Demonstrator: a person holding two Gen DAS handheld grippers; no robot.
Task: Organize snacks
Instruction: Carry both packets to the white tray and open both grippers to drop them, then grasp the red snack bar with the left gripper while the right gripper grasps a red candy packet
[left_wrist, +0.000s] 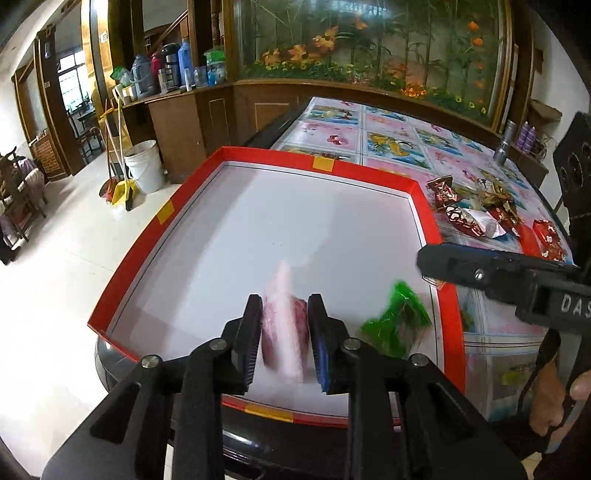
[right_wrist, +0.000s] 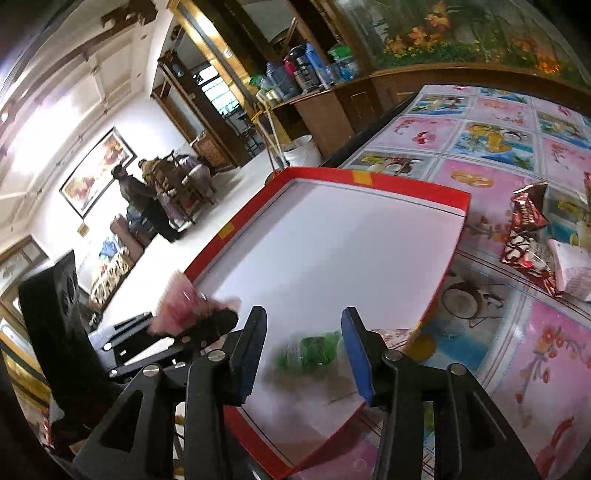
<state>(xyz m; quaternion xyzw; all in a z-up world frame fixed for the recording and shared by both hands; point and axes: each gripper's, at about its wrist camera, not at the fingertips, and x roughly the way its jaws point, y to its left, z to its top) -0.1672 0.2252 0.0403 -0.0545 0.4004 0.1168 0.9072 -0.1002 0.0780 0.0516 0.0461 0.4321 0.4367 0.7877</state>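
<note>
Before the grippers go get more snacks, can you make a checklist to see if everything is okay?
1. Pink plastic snack packet is over the red-rimmed white tray: ok.
2. Left gripper has let go of the pink packet: cannot tell; the packet is blurred between the fingers.
3. Green plastic snack packet is free of the right gripper: ok; the jaws stand apart and it lies blurred between them.
4. Green packet is inside the tray: ok.
5. More snacks wait outside: ok; dark red wrappers lie on the flowery tablecloth.
</note>
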